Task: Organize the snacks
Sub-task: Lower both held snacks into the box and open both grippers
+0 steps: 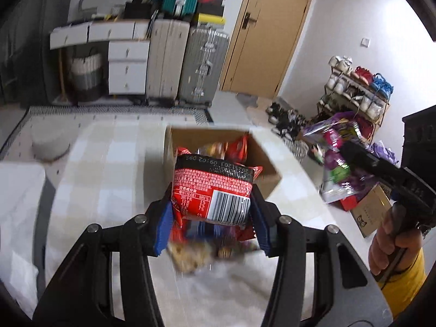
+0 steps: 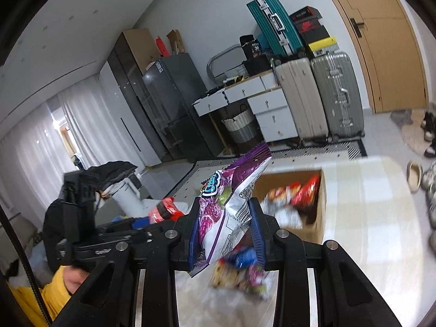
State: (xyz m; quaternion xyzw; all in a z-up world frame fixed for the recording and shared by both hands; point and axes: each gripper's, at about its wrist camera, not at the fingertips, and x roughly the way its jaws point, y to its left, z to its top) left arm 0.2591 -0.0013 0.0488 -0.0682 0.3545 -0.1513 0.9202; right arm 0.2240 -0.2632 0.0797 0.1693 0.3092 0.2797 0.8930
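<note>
Left wrist view: my left gripper (image 1: 212, 204) grips a red snack packet (image 1: 211, 190) just above the open cardboard box (image 1: 268, 160) on the table (image 1: 109, 163), while my right gripper (image 2: 224, 224) grips a purple bag (image 2: 220, 212) level beside it, loose snacks (image 2: 242, 272) blurred beneath.

Around me are white walls, a wooden door (image 1: 269, 30), suitcases (image 2: 318, 95) beside white drawers (image 1: 126, 65), a dark fridge (image 2: 174, 100), curtained windows (image 2: 49, 136) and a shoe rack (image 1: 357, 92).
</note>
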